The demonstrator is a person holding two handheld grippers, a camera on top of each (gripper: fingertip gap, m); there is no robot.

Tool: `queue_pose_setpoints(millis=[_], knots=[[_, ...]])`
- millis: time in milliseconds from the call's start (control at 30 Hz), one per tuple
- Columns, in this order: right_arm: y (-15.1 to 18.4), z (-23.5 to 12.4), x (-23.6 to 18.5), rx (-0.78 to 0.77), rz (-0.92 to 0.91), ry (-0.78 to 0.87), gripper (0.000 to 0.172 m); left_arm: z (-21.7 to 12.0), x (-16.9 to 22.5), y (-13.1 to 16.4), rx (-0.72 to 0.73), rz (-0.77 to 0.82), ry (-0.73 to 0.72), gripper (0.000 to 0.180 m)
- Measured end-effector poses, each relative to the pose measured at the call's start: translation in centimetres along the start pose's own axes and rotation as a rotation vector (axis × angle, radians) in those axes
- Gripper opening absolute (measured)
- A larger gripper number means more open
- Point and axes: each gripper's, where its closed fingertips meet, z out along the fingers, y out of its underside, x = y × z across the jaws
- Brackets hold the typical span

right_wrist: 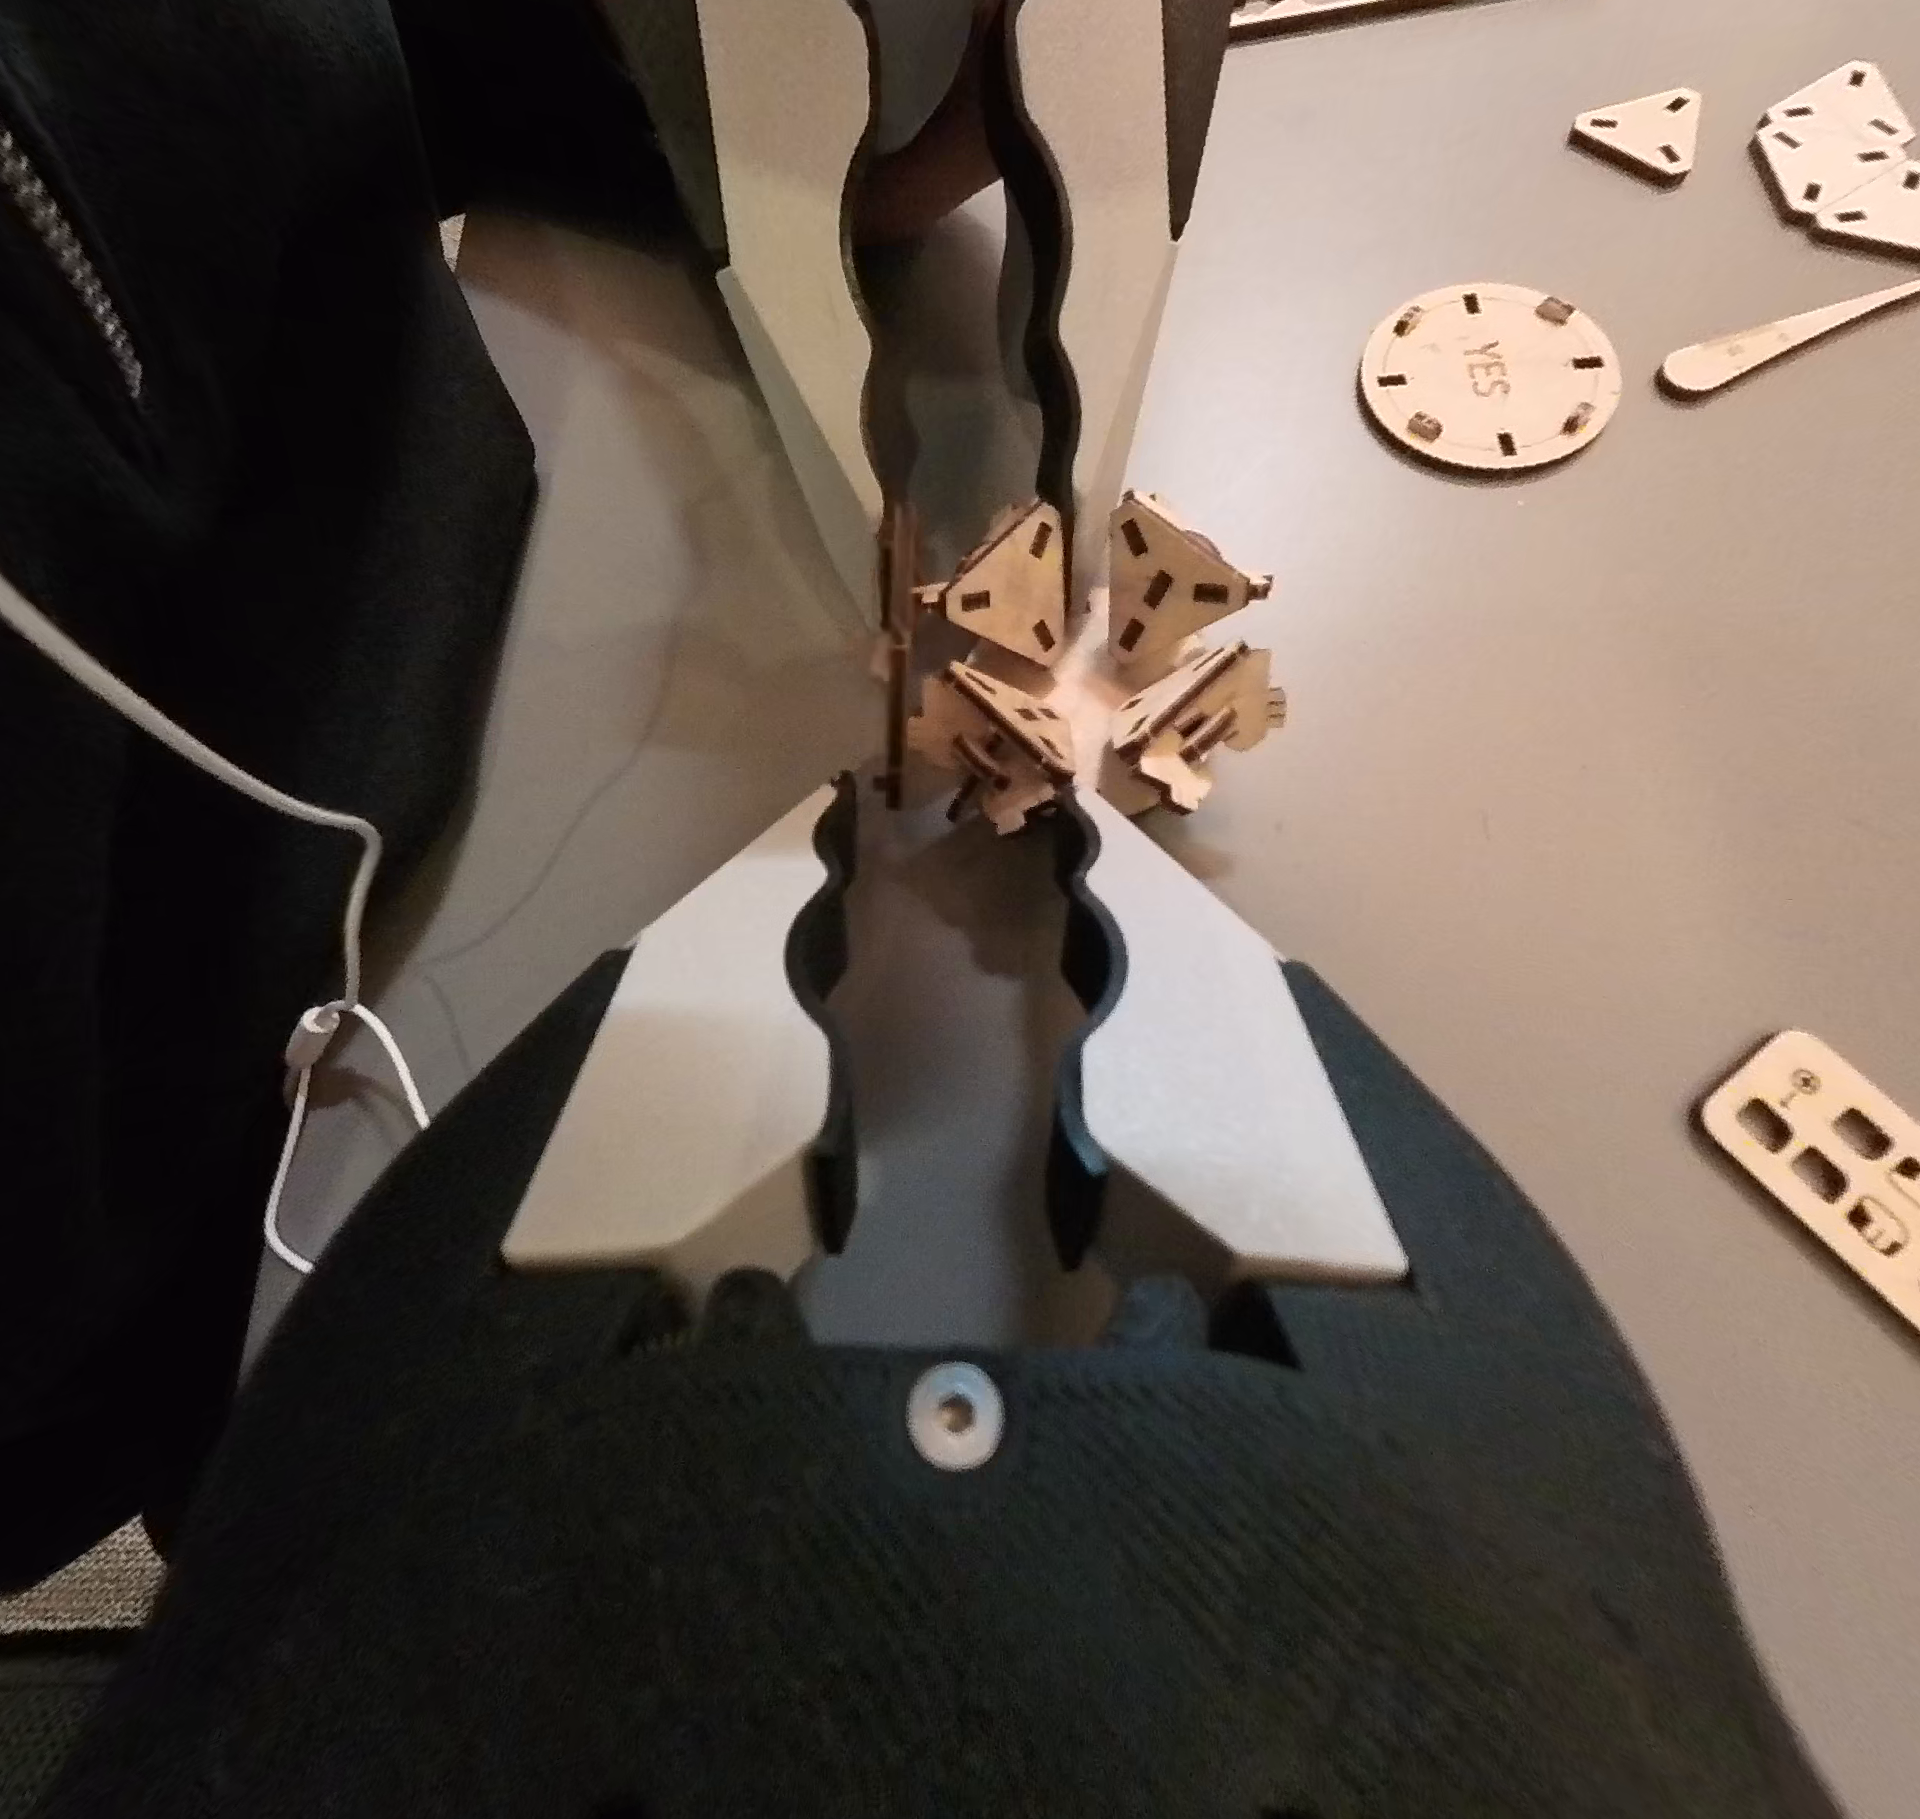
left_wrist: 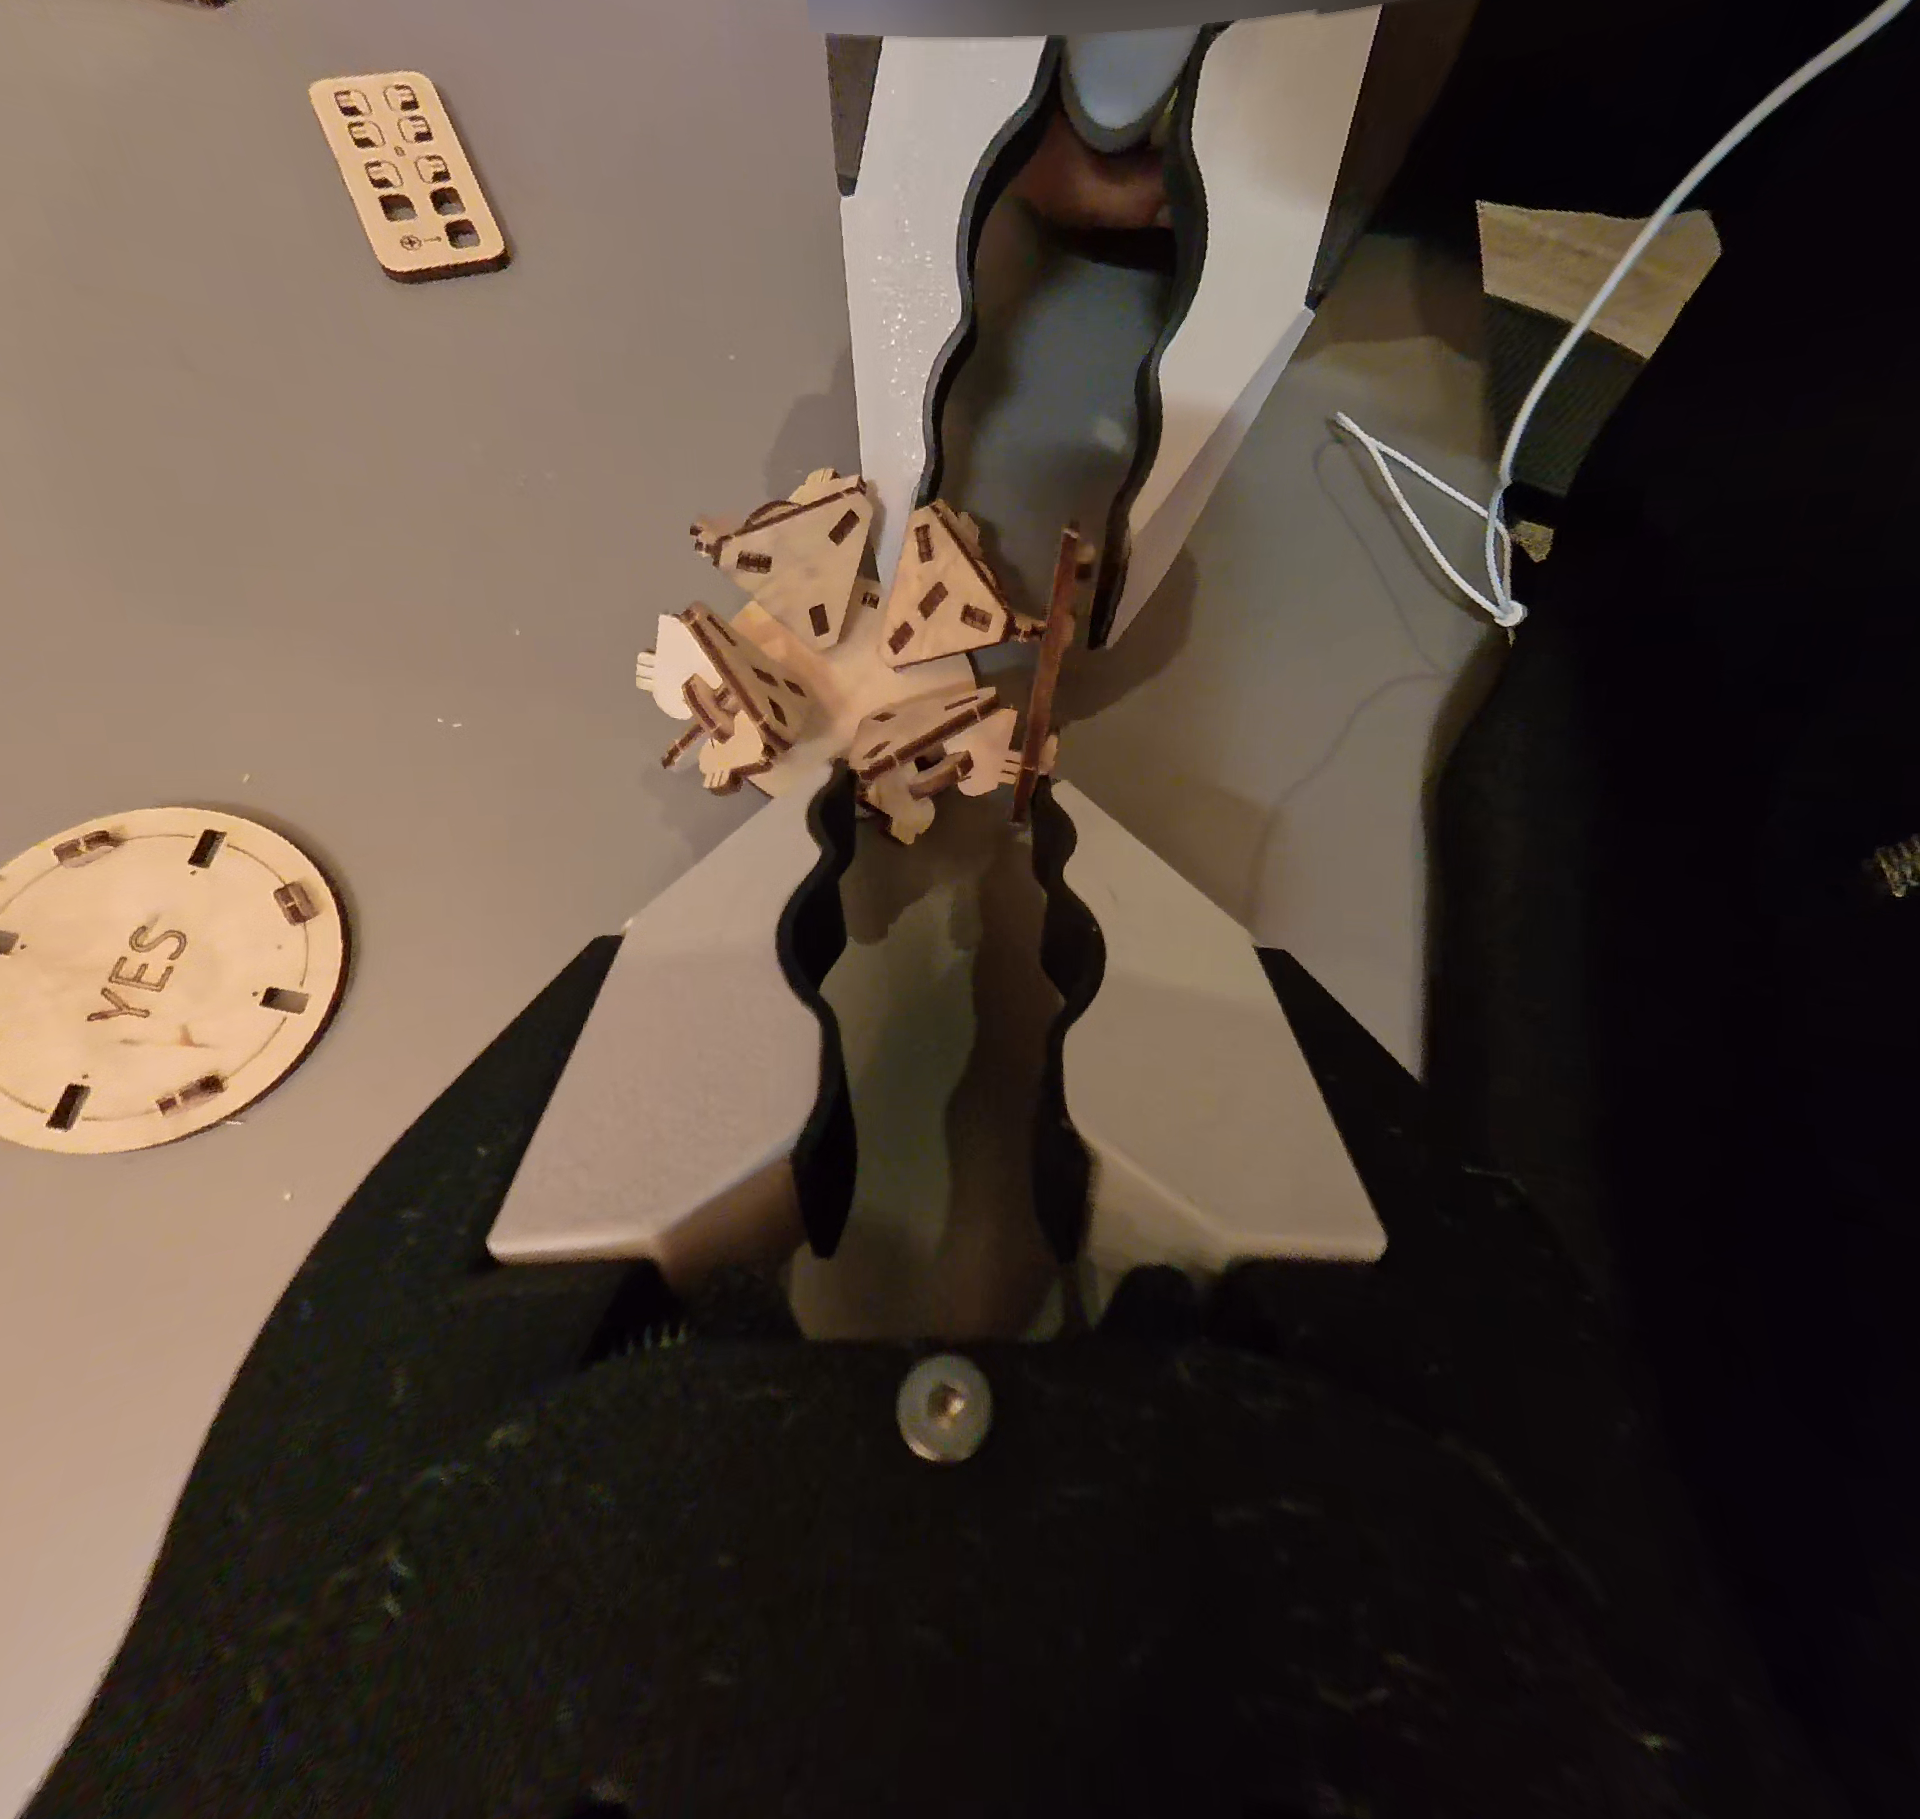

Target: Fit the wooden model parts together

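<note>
The chief risk lay in two claws gripping one fragile thing from opposite sides. Any twist or pull of one against the other looked likely to pop a slotted joint, snap a thin tab, or drop the wooden assembly (left_wrist: 831,668) onto the desk (left_wrist: 416,522) or off its edge. The assembly was a small round base carrying several slotted triangular pieces, with a thin plate (left_wrist: 1049,668) seen edge-on at one side. It was held in the air about over the desk's edge nearest the person's dark garment, where a white cord (left_wrist: 1558,315) hung. The holds also seemed shallow, with only the fingertips reaching the wood, so a slip looked possible. The left claw (left_wrist: 940,808) stood partly closed, its jaws a modest way apart. One dark wavy pad met a protruding tabbed piece and the other met the lower end of the thin plate, so it appeared clamped across that part of the assembly. The right claw (right_wrist: 961,808) came in from the opposite side at a similar narrow opening. One tip sat by the plate and the other against a triangular piece, and it too appeared clamped on the assembly. Well apart on the desk lay a round disc (left_wrist: 156,980), a slotted strip (left_wrist: 410,174), a loose triangle (right_wrist: 1636,133) and a spatula-shaped piece (right_wrist: 1787,335), none of them touched.
</note>
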Motion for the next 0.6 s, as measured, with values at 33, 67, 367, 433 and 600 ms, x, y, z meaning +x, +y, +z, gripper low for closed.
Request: queue_pose_setpoints(millis=[33, 67, 367, 433, 600], knots=[[0.0, 0.0, 0.0, 0.0, -0.001, 0.0, 0.037, 0.0, 0.0, 0.0, 0.0, 0.001, 0.0, 0.03], [0.0, 0.0, 0.0, 0.0, -0.002, 0.001, 0.038, 0.0, 0.0, 0.0, 0.0, 0.002, 0.001, 0.03], [0.0, 0.1, 0.0, -0.001, -0.016, 0.017, 0.041, -0.4, -0.2, 0.4, 0.0, 0.031, -0.052, 0.038], [-0.1, 0.1, 0.0, -0.001, -0.017, 0.019, 0.042, -0.9, -0.3, 0.5, 0.014, 0.024, -0.07, 0.039], [-0.1, 0.1, 0.0, -0.001, -0.019, 0.024, 0.044, -2.8, 0.8, -1.2, 0.159, 0.0, -0.054, 0.031]])
